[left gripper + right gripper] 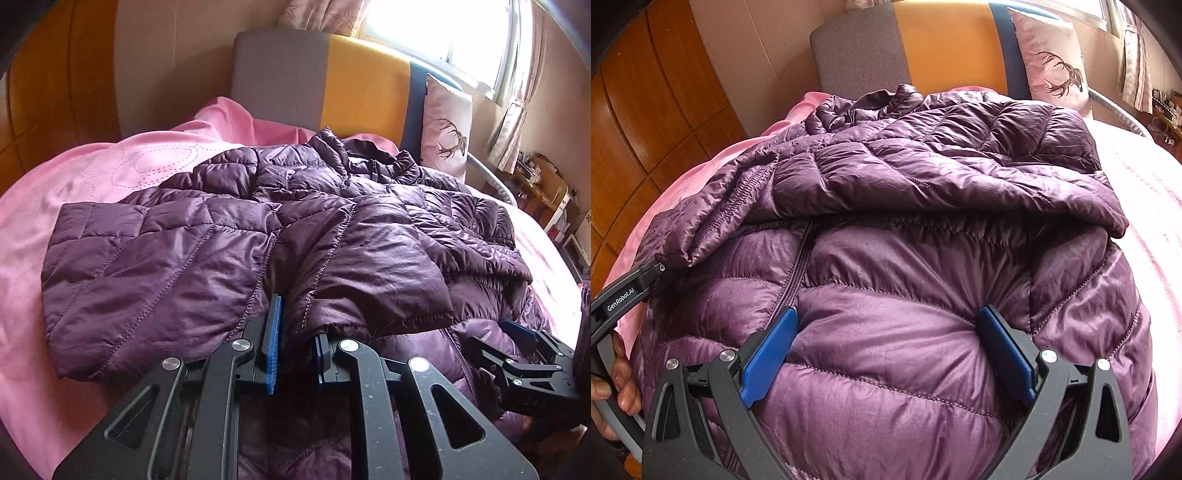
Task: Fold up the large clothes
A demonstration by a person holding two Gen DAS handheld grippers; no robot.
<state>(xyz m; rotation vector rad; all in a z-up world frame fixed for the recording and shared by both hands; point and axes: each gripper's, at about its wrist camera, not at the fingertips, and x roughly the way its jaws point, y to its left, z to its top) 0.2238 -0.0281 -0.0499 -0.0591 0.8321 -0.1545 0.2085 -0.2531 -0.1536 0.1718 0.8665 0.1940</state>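
A purple quilted down jacket (pixel 229 236) lies spread on a pink bed, sleeves folded across its body; it also fills the right wrist view (pixel 905 221). My left gripper (pixel 297 343) is at the jacket's near edge, its blue pads narrowly apart with a sleeve cuff (pixel 373 295) draped between and over them. My right gripper (pixel 886 350) is wide open, its blue pads (pixel 768 354) pressed down into the jacket's front panel beside the zipper (pixel 798 266). The right gripper also shows in the left wrist view (pixel 524 350).
Pink bedspread (pixel 74 192) lies under the jacket. A grey, orange and blue headboard (pixel 332 85) stands behind, with a deer-print pillow (pixel 447 129). Wooden wardrobe (pixel 646 110) at left. Bright window and cluttered shelves (pixel 543 181) at right.
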